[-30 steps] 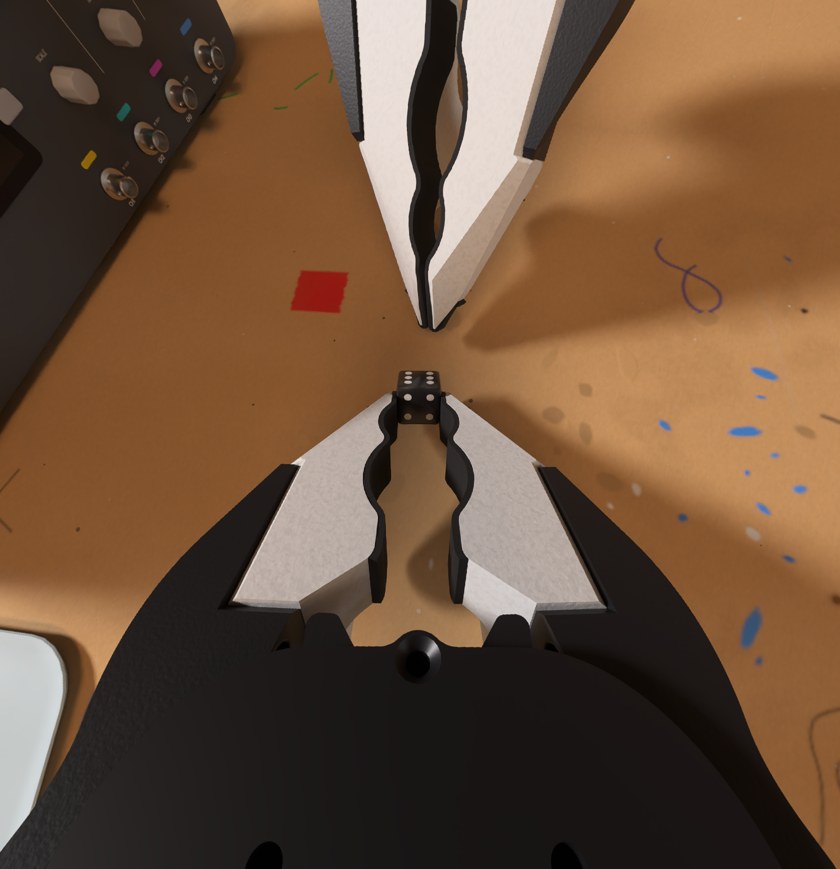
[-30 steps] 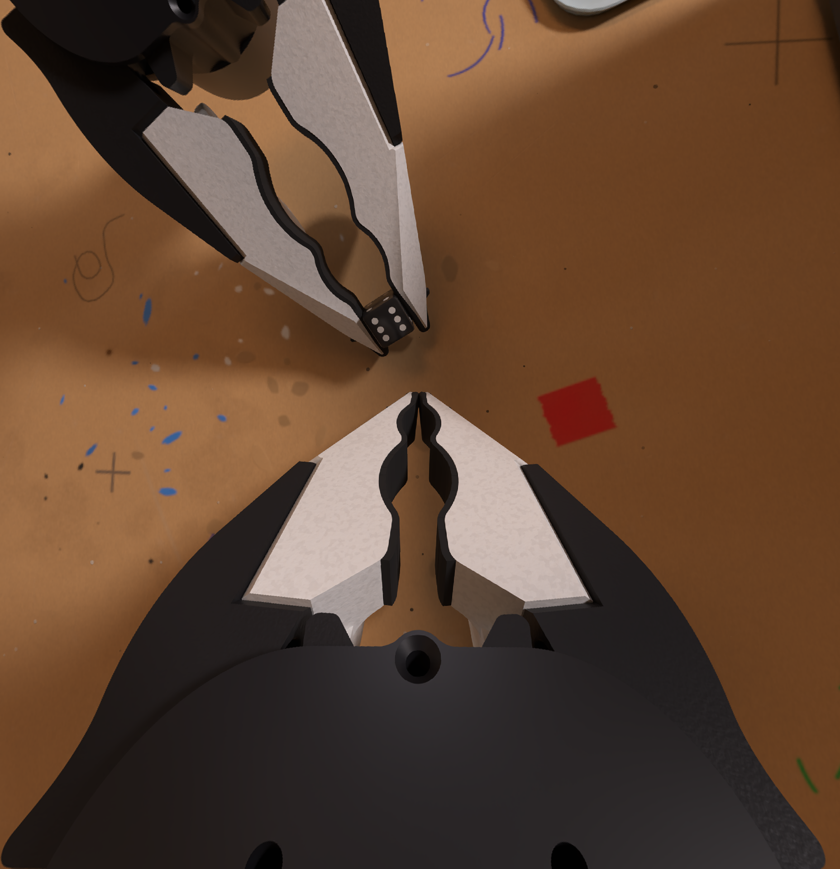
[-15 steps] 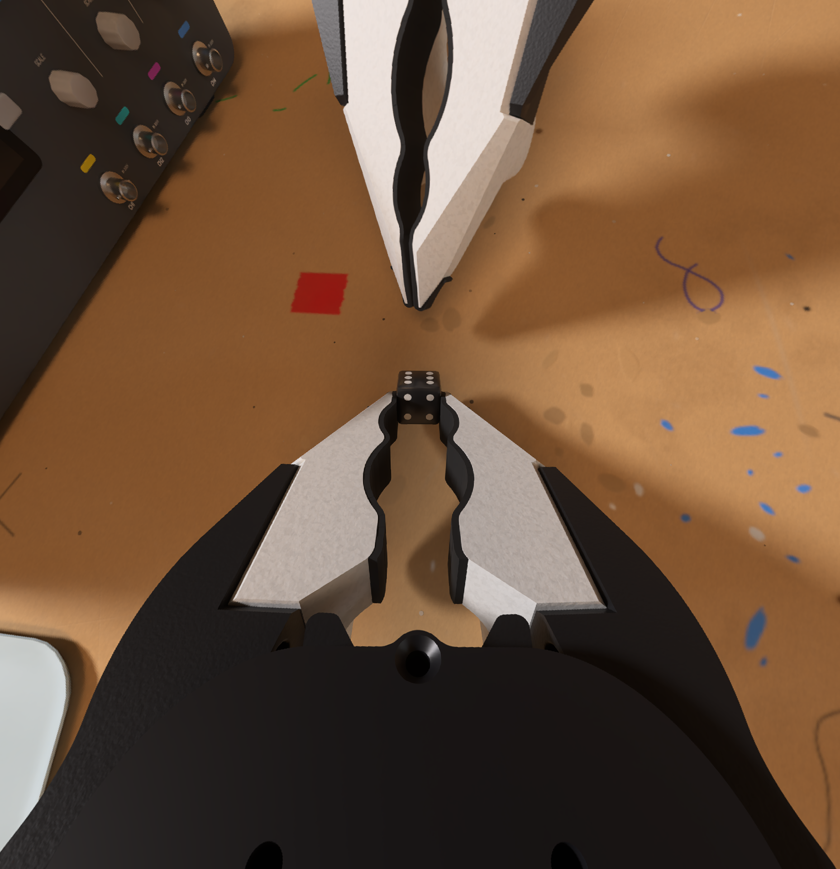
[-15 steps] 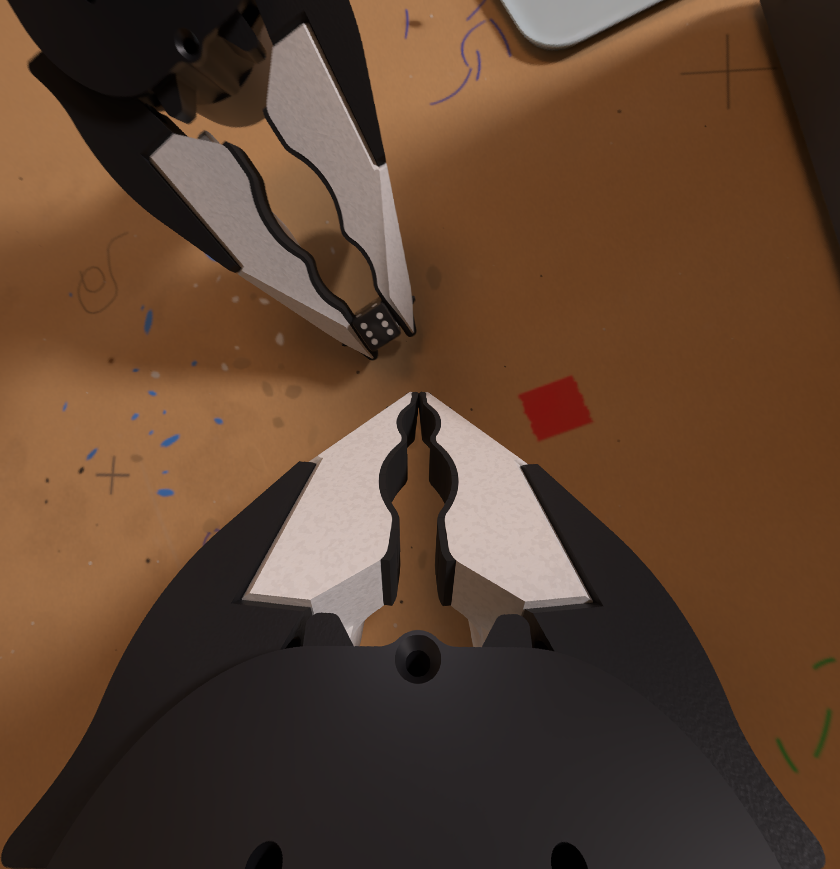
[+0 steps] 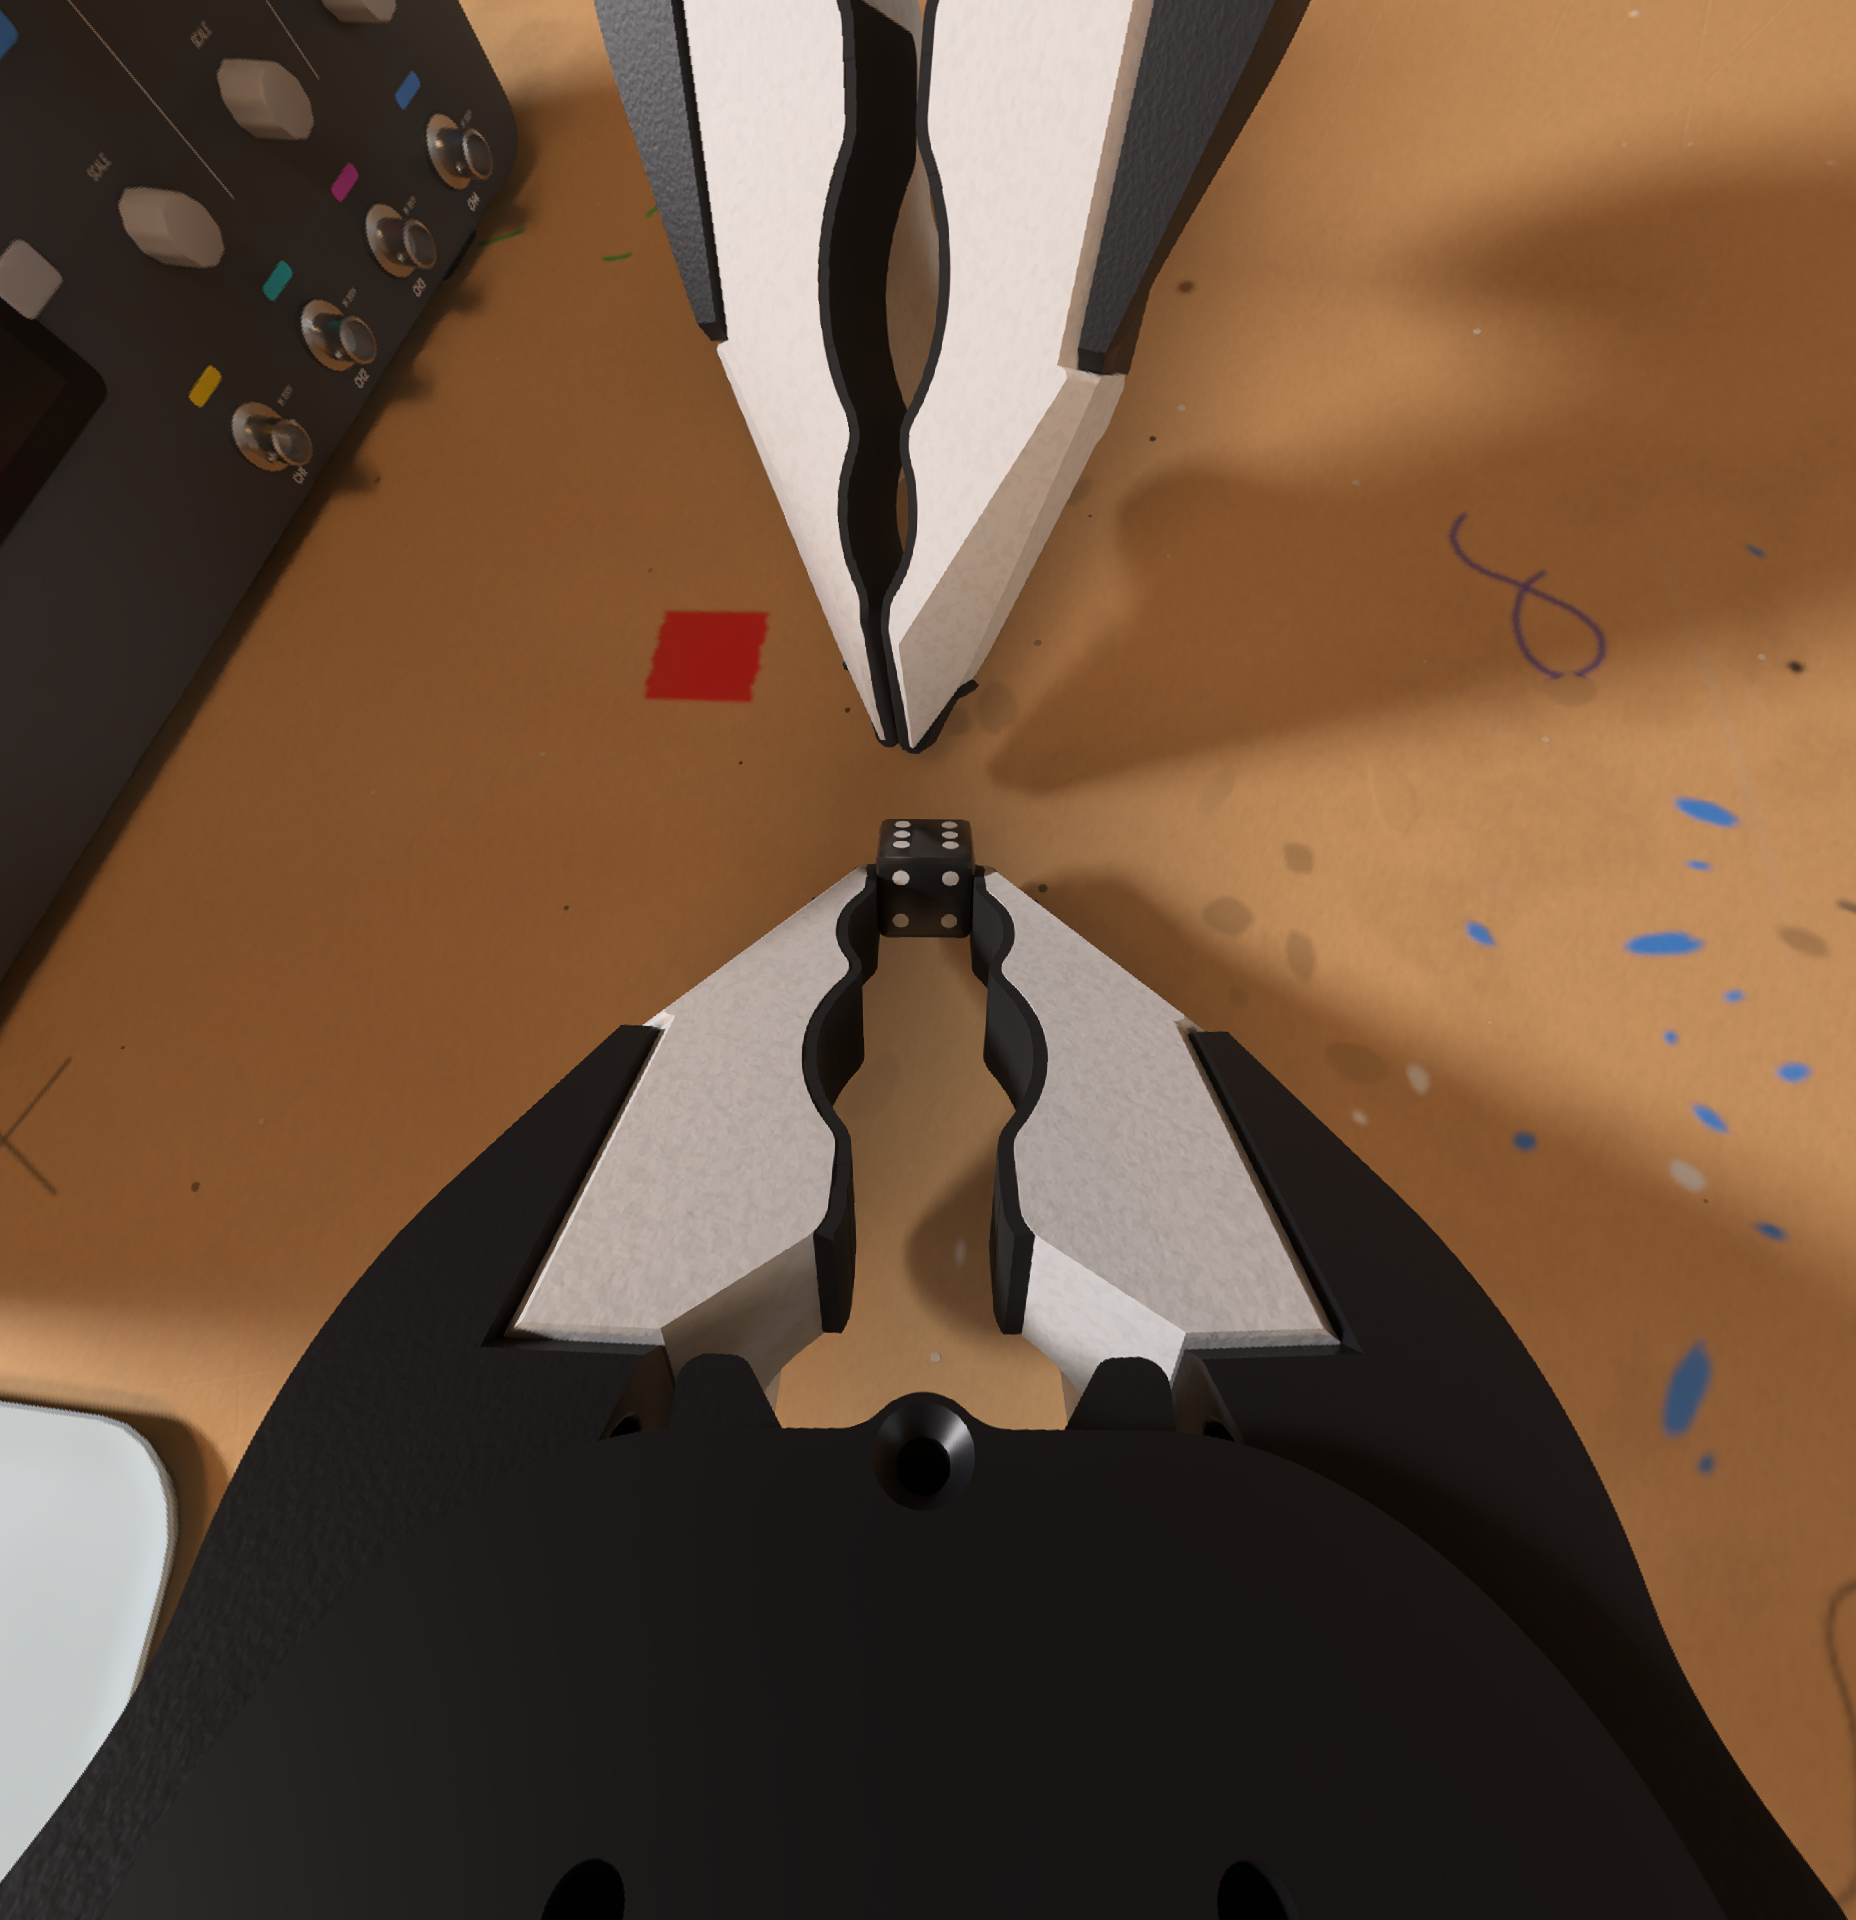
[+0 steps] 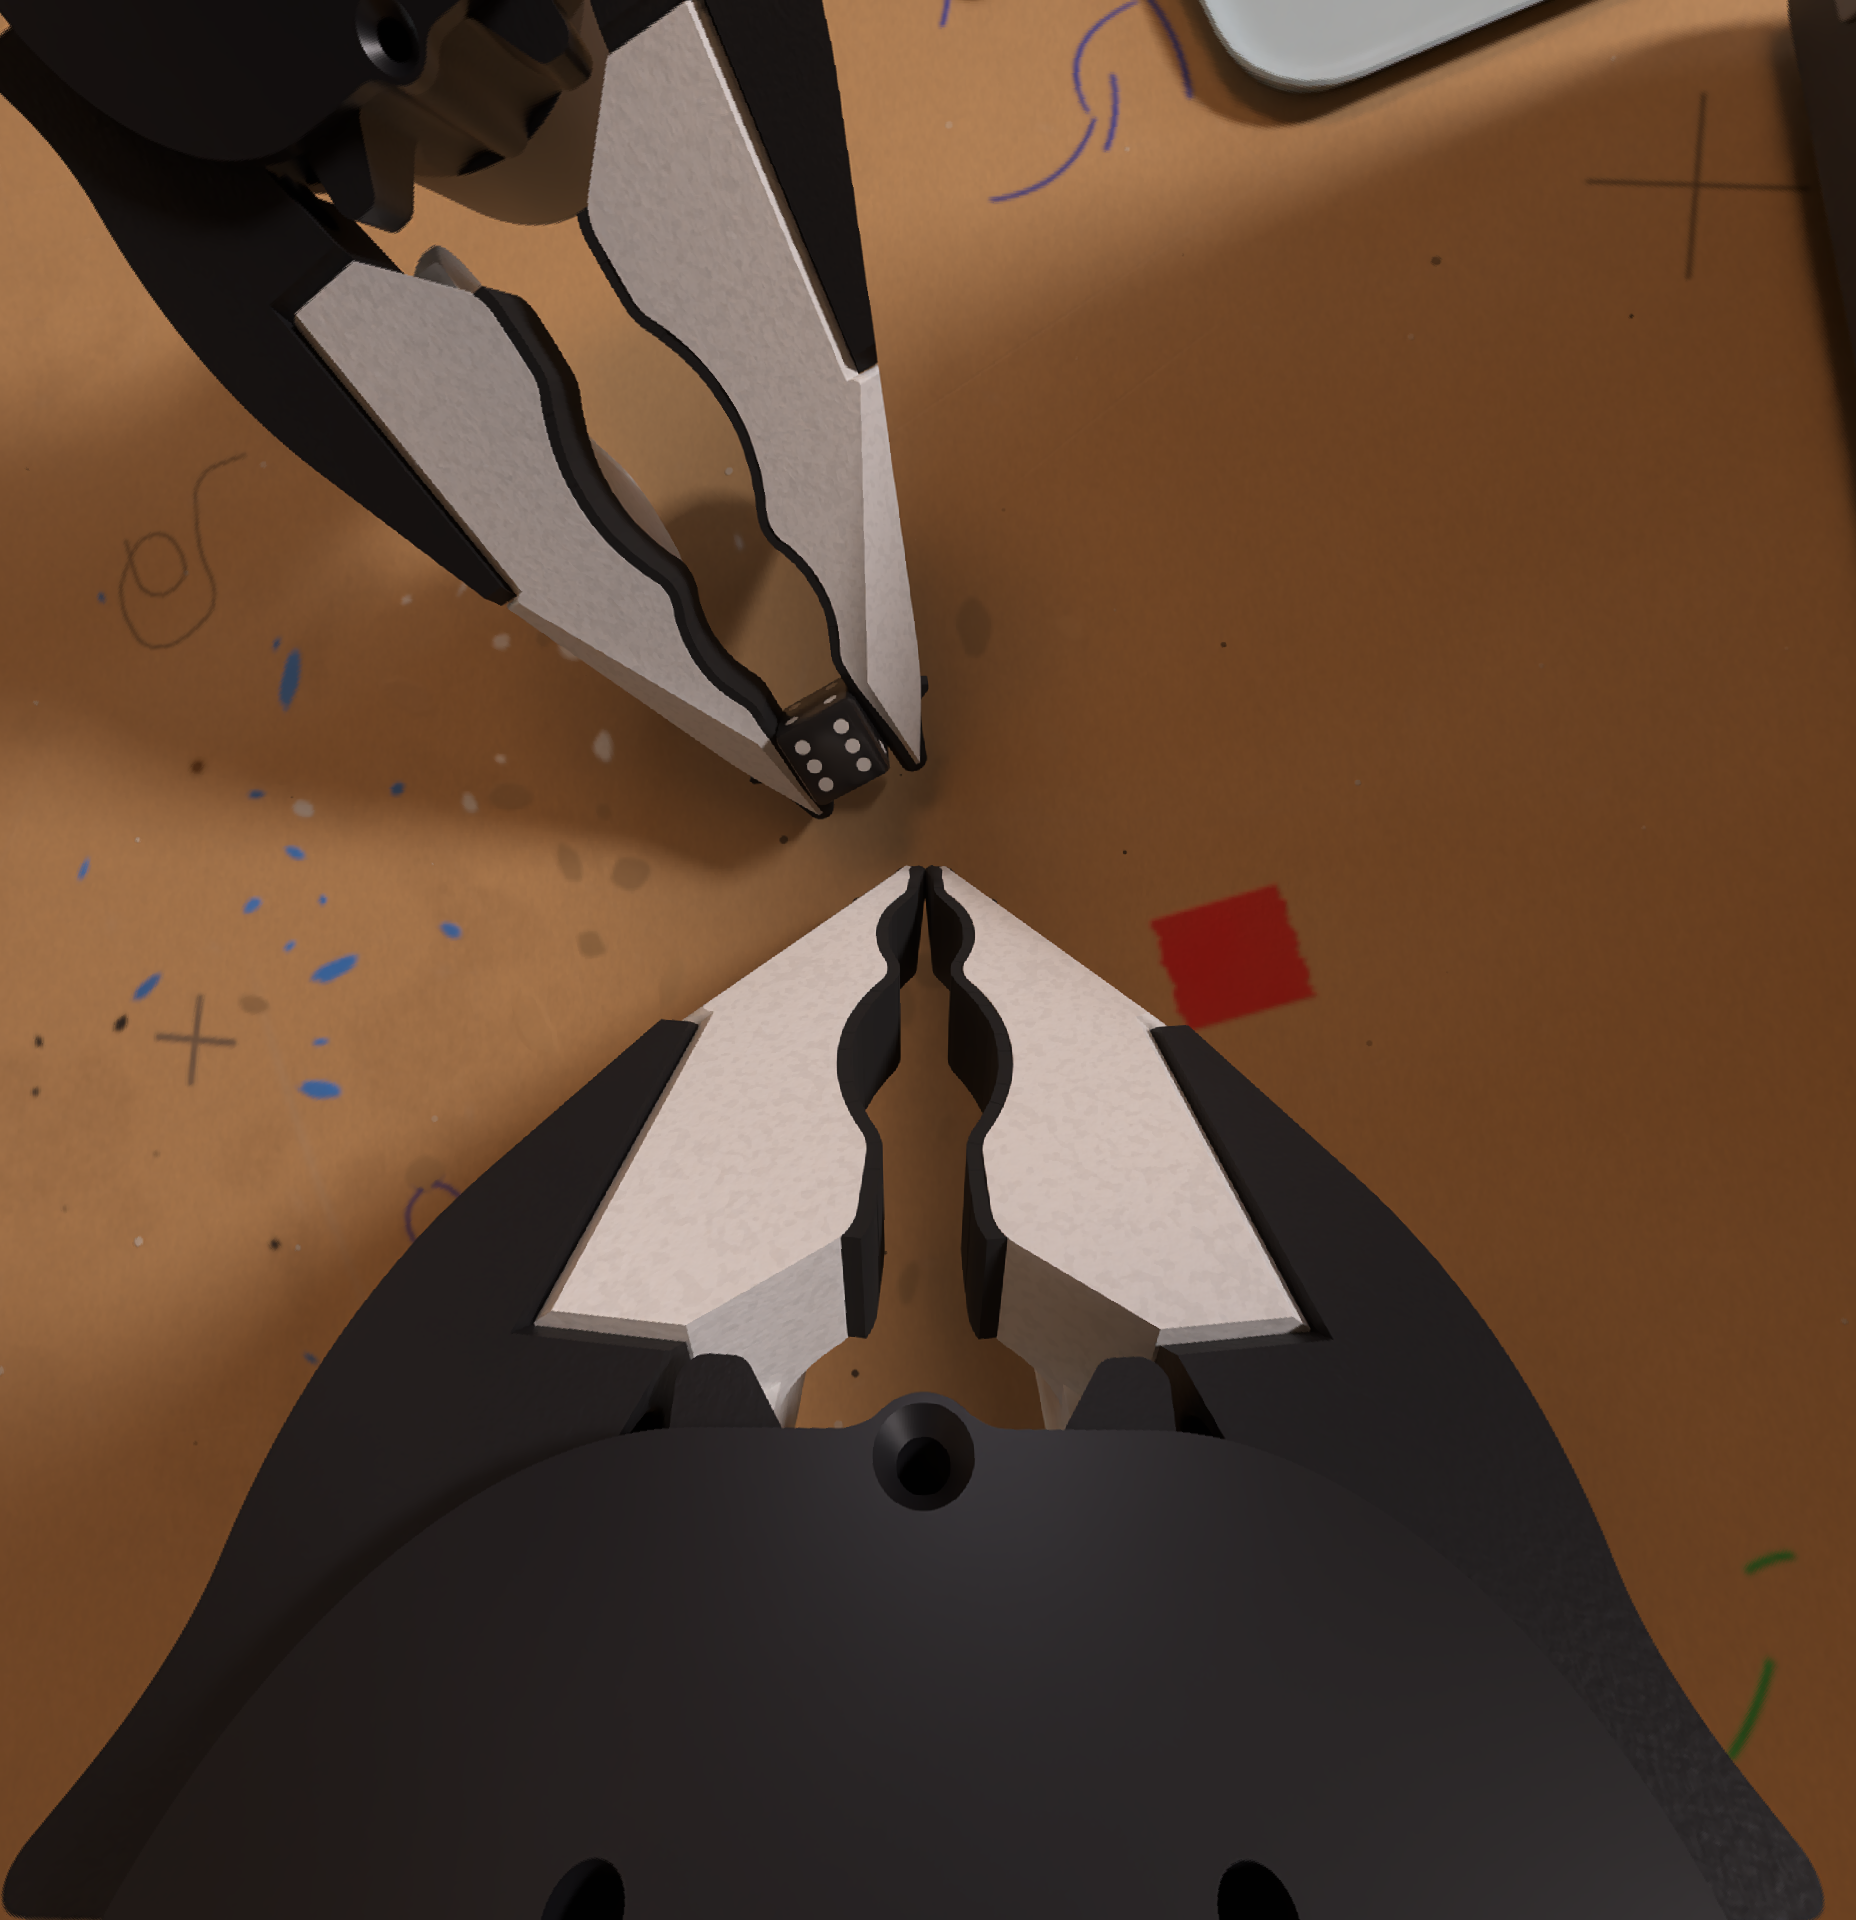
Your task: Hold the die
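Observation:
A small black die (image 5: 925, 878) with white pips sits between the fingertips of my left gripper (image 5: 925, 894), which is shut on it just above the brown table. In the right wrist view the same die (image 6: 832, 756) shows pinched at the tips of the left gripper (image 6: 846, 774), up and left of centre. My right gripper (image 6: 924, 878) is shut and empty, its tips a short way from the die. In the left wrist view the right gripper (image 5: 900, 732) points down towards the die from the top, with a small gap between them.
A dark instrument panel (image 5: 176, 343) with knobs and sockets lies at the upper left. A pale rounded tray (image 5: 51, 1621) sits at the lower left; it also shows in the right wrist view (image 6: 1360, 36). A red square mark (image 5: 708, 655) lies on the table near the tips.
The left gripper keeps its hold on the die unchanged. The right gripper has shifted a little: it drew back and left, then came closer to the die again, staying shut.

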Robot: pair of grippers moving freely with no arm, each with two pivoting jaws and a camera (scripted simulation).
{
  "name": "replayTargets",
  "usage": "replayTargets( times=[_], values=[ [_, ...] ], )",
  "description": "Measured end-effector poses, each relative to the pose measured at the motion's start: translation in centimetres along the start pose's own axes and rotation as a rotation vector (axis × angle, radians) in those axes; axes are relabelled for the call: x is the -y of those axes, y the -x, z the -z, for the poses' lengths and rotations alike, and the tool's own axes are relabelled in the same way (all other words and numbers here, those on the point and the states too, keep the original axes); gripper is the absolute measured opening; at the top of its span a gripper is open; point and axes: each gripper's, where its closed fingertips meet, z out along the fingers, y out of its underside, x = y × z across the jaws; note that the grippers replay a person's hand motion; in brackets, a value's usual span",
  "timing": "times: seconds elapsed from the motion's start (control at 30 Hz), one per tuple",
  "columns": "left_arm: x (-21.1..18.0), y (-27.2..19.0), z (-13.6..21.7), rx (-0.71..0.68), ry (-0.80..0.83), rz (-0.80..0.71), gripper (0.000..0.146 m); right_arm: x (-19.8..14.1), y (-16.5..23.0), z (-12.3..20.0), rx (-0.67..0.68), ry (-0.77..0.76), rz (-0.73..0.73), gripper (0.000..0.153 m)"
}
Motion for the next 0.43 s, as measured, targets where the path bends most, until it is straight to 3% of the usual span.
replayTargets(
  times=[0.17, 0.3, 0.43],
  values=[
    [0.0, 0.0, 0.0, 0.002, -0.002, -0.01, 0.016, 0.2, 0.0, 0.2, -0.009, -0.001, 0.015, 0.001],
    [0.2, -0.1, 0.4, -0.02, -0.029, -0.02, 0.016, 0.6, 0.1, 2.2, 0.019, -0.08, 0.035, 0.026],
    [1.7, -0.1, 1.9, -0.094, -0.187, 0.044, 0.016, 0.8, 1.3, 4.2, 0.073, -0.176, 0.042, 0.035]
  ],
)
